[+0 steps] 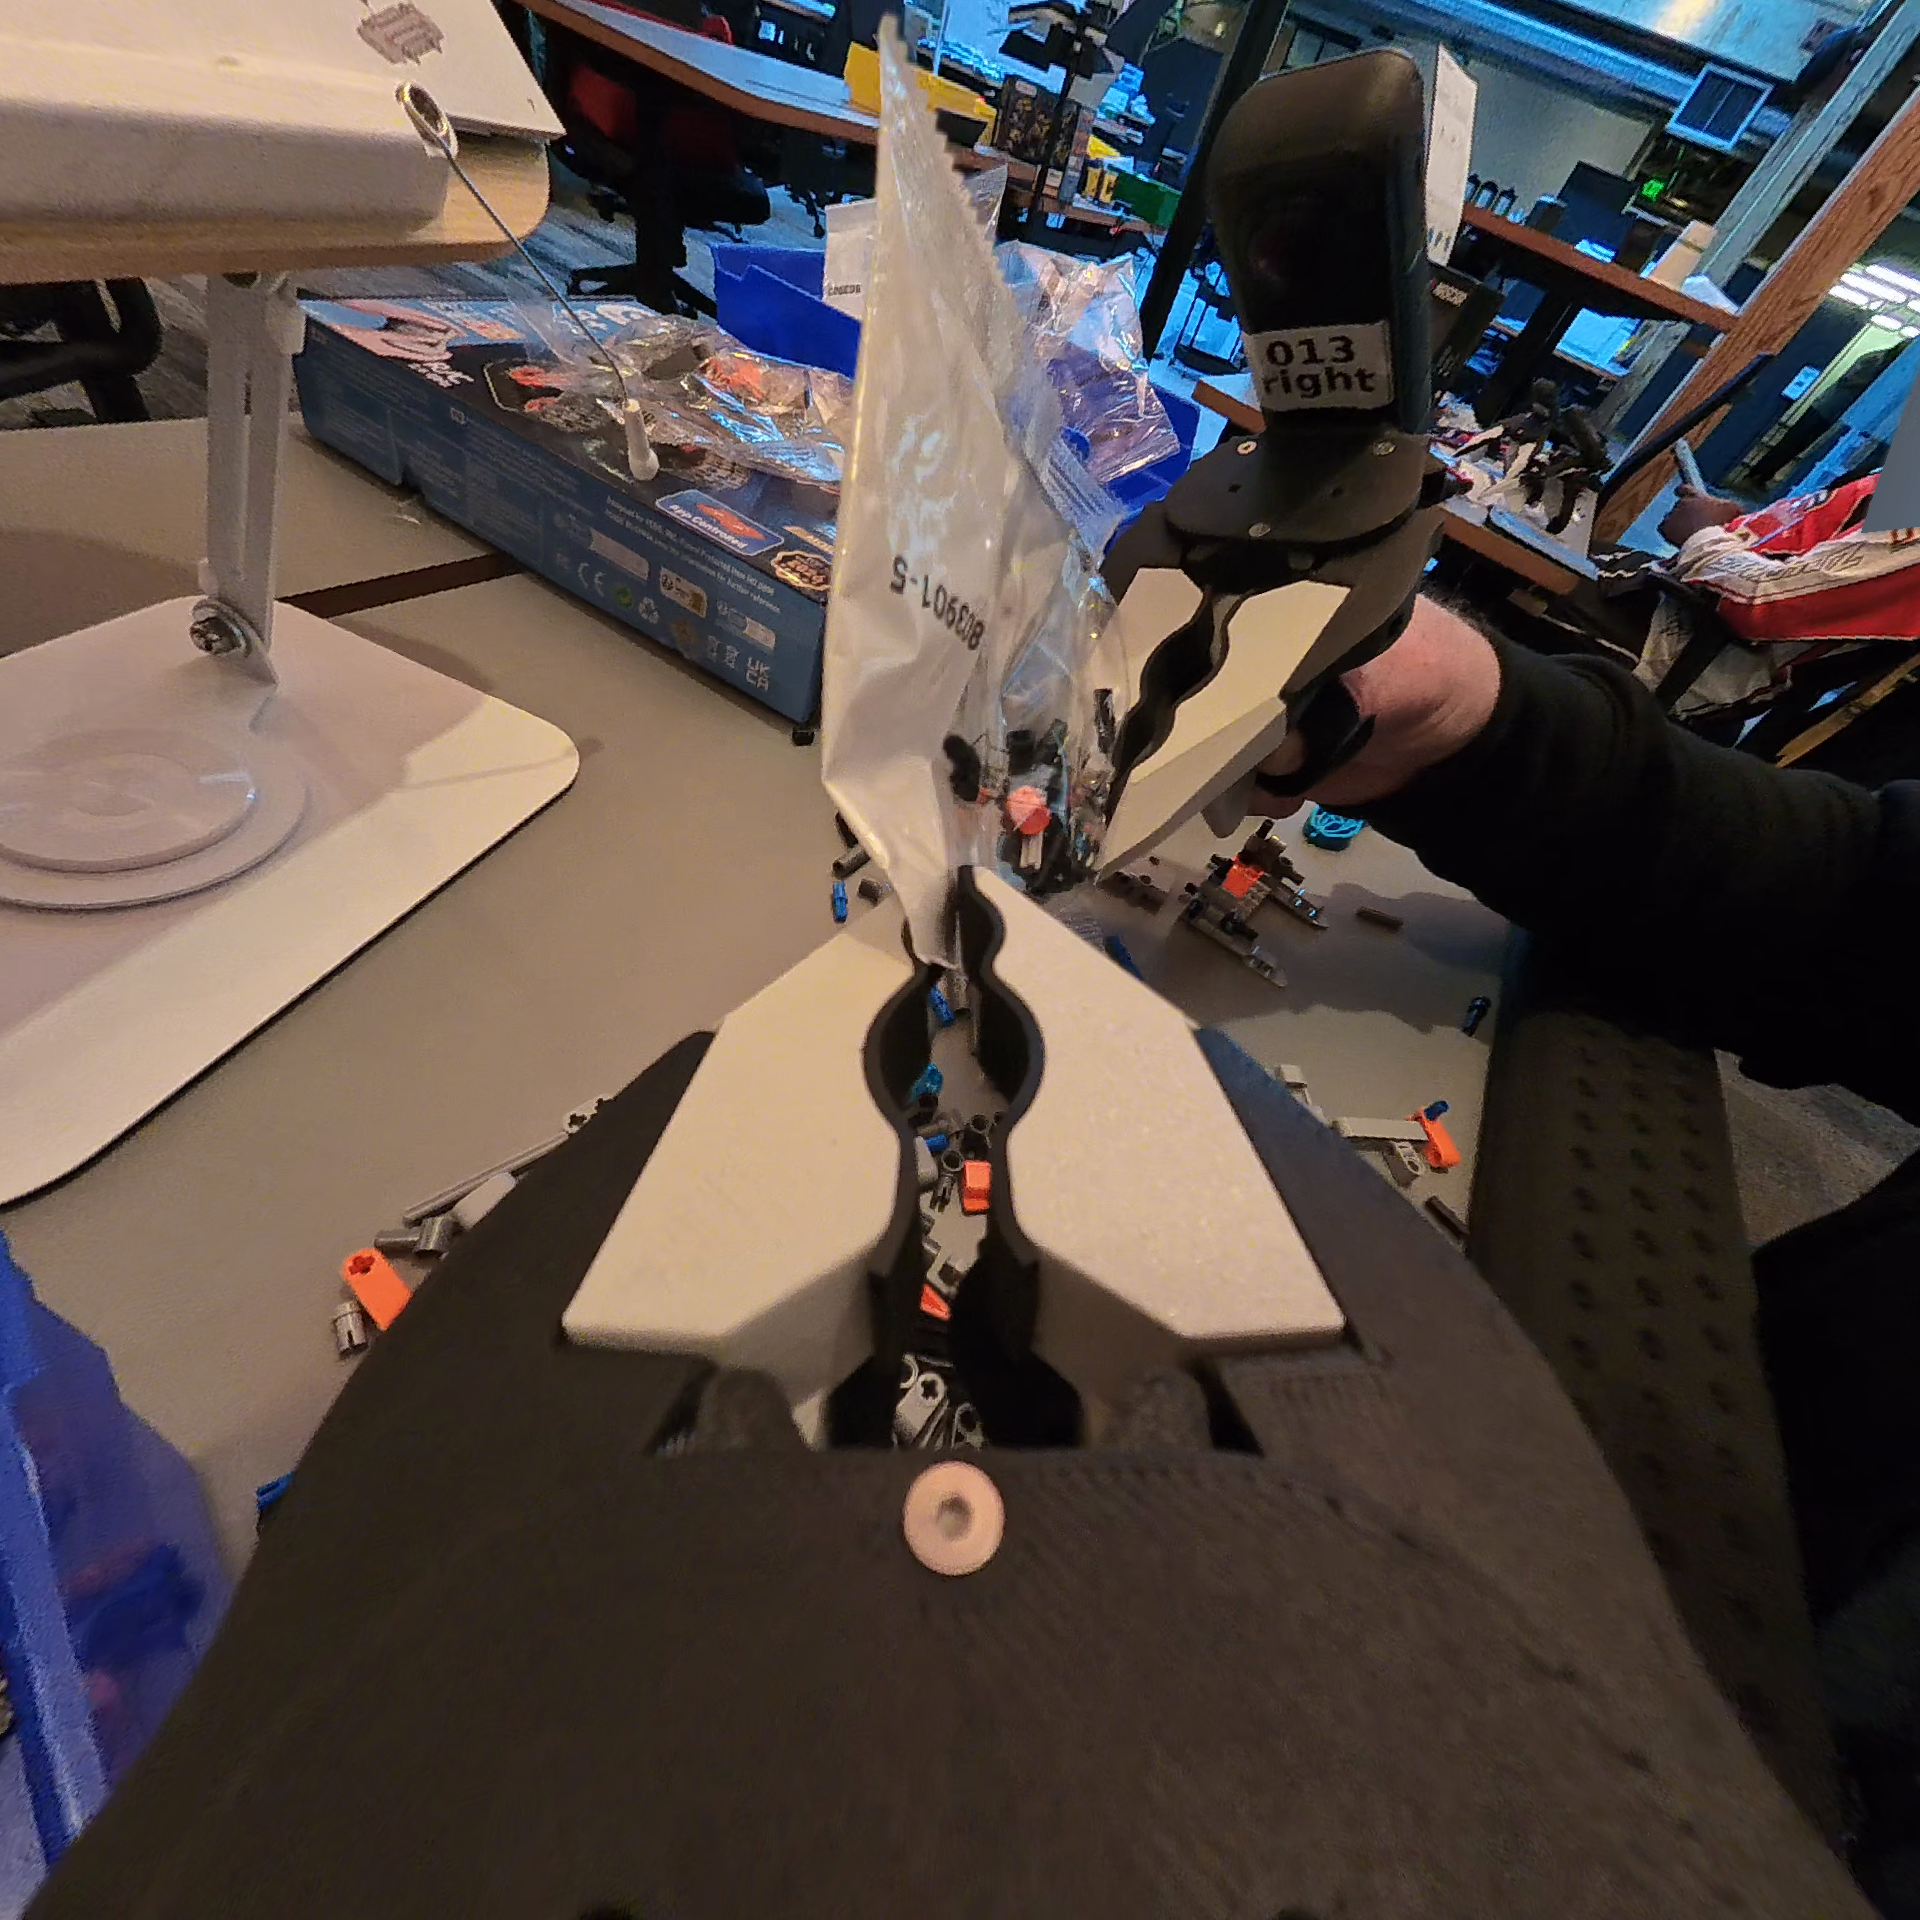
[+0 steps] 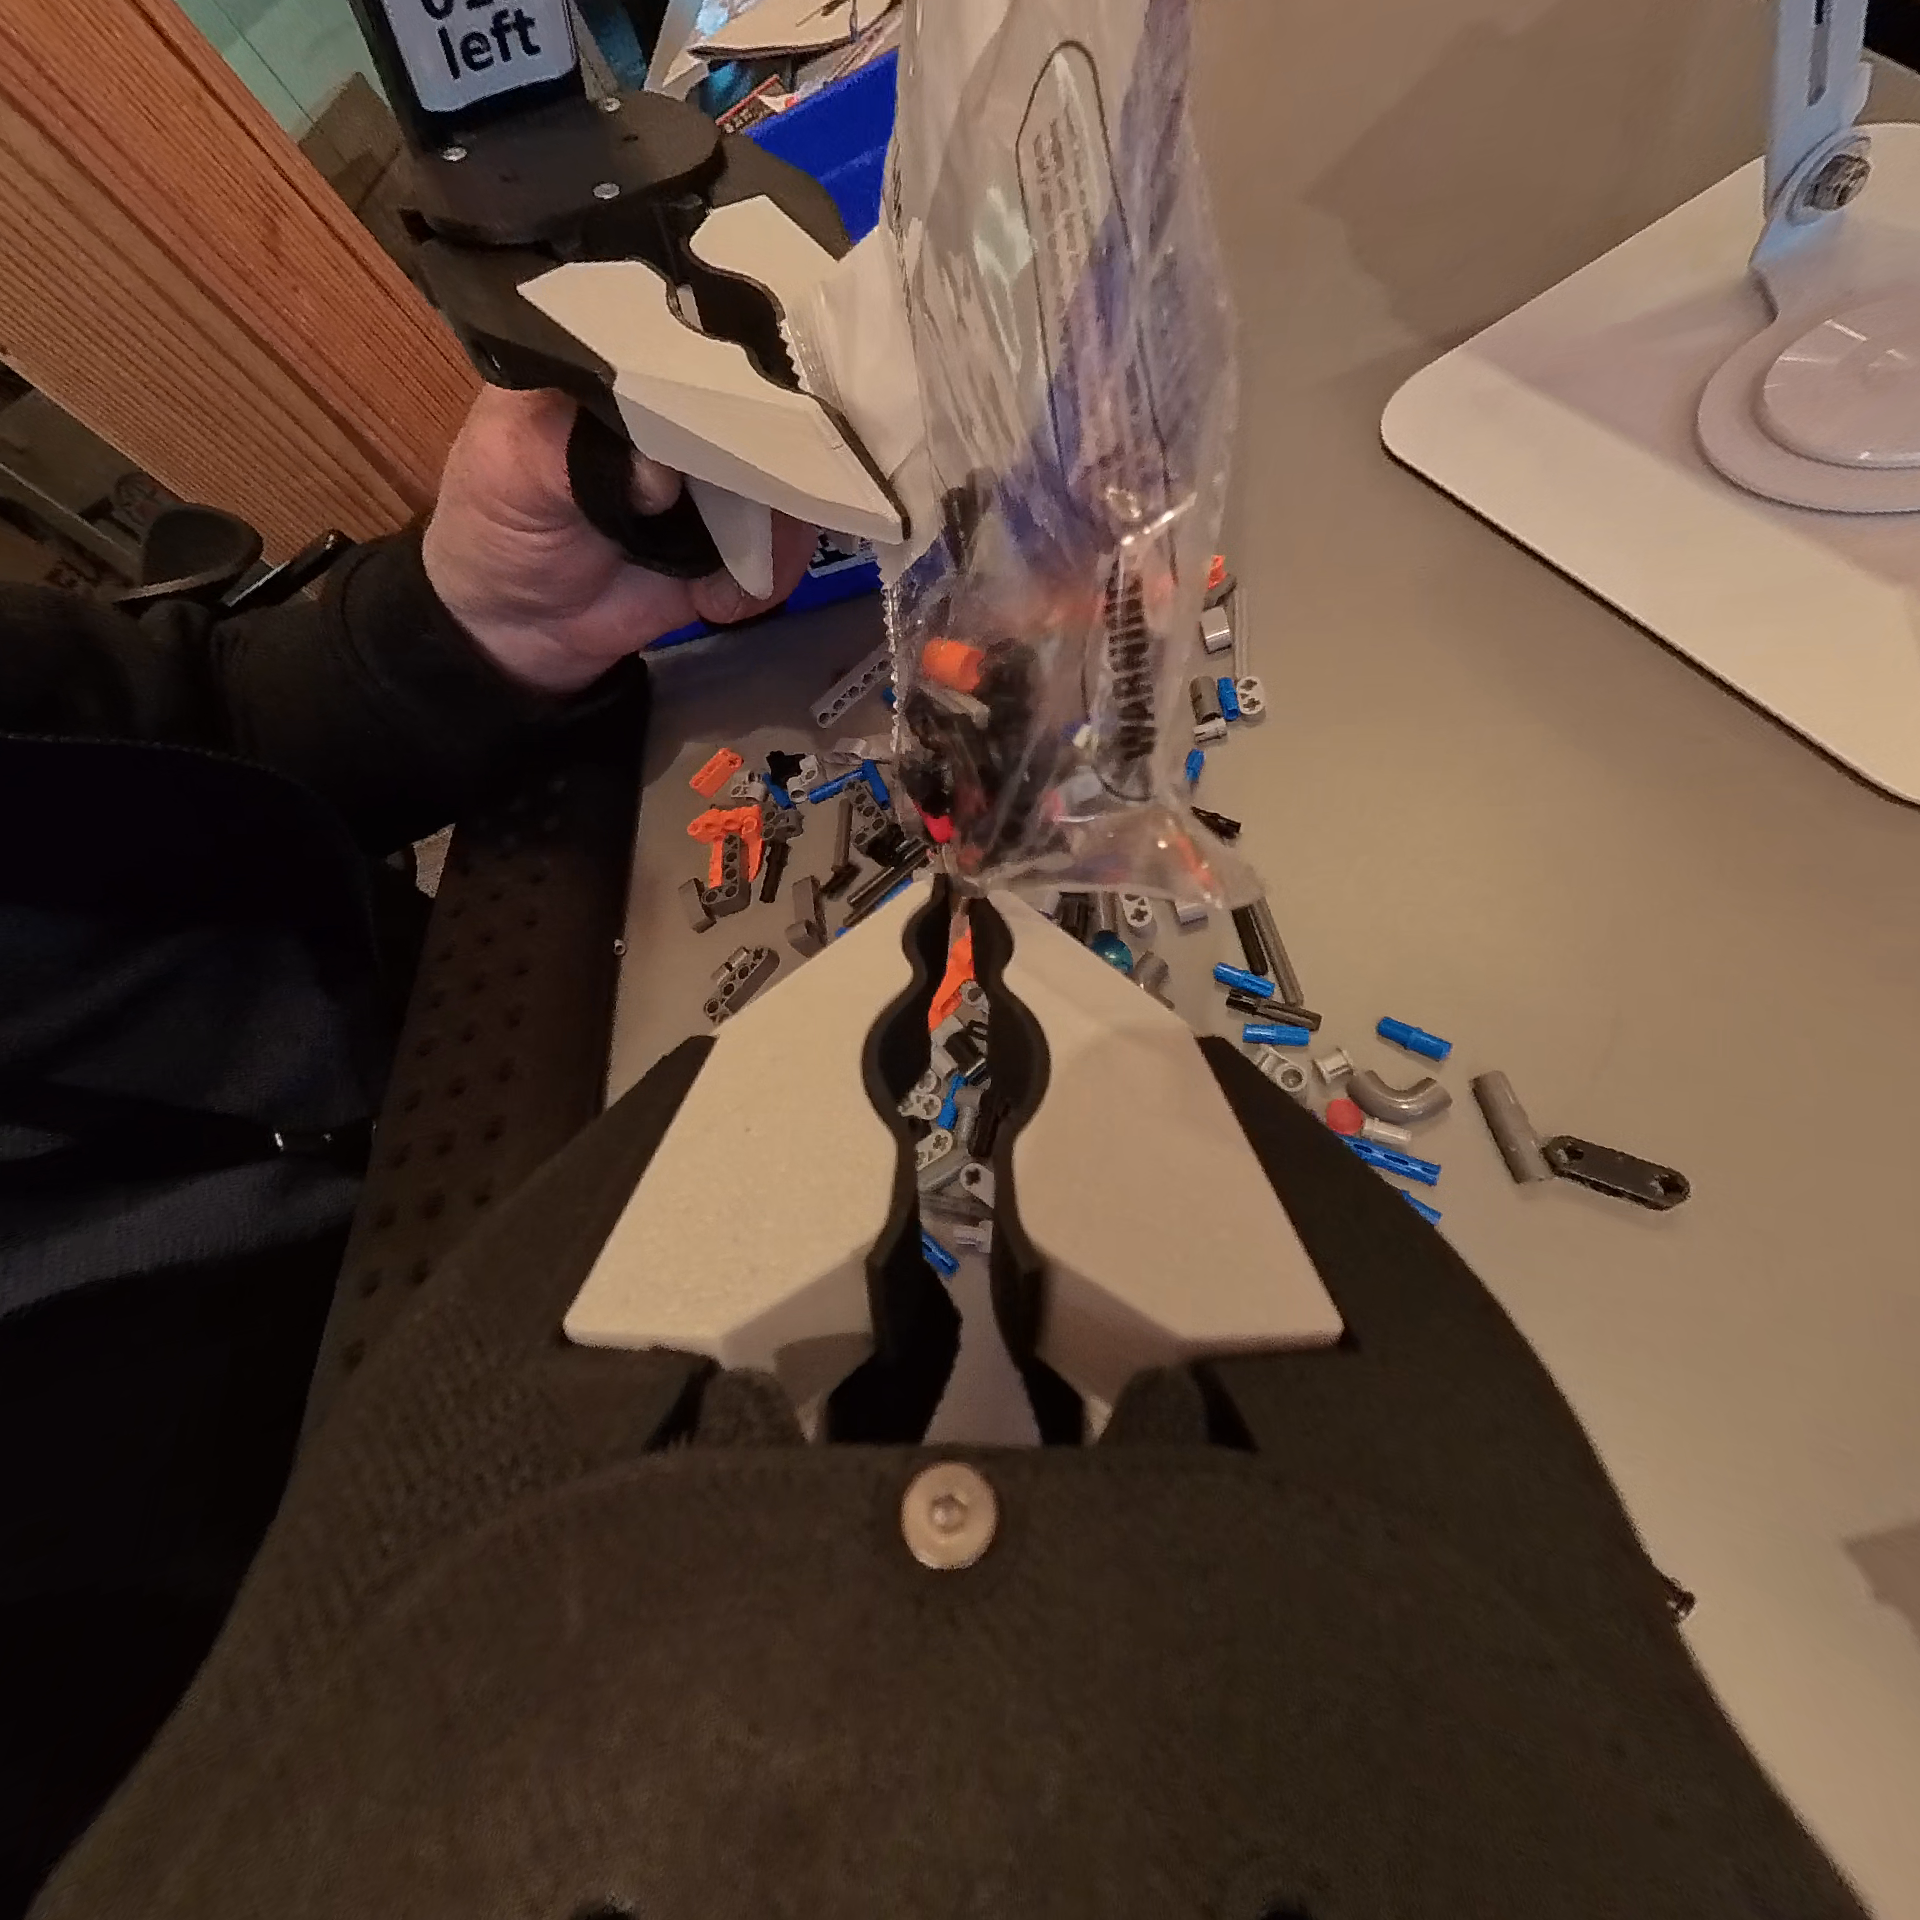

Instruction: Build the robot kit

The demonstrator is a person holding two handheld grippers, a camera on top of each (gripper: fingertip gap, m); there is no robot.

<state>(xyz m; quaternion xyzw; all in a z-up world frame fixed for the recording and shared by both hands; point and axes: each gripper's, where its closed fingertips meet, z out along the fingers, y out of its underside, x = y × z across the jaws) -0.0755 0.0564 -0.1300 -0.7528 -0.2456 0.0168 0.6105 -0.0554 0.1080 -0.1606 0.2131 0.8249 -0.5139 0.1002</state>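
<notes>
A clear plastic bag with small black and orange building parts in its lower end stands upright between both grippers. My left gripper is shut on the bag's lower edge. My right gripper is shut on a lower corner of the same bag. Each gripper shows in the other's view, shut on the bag's side: the right one, the left one. Loose blue, grey, black and orange parts lie on the grey table below the bag.
A white stand base sits on the table to the left, also seen in the right wrist view. A blue printed box lies behind the bag. A blue bin is at lower left. A black perforated chair stands at the table edge. My right fingertips sit around 7 centimeters from my left ones.
</notes>
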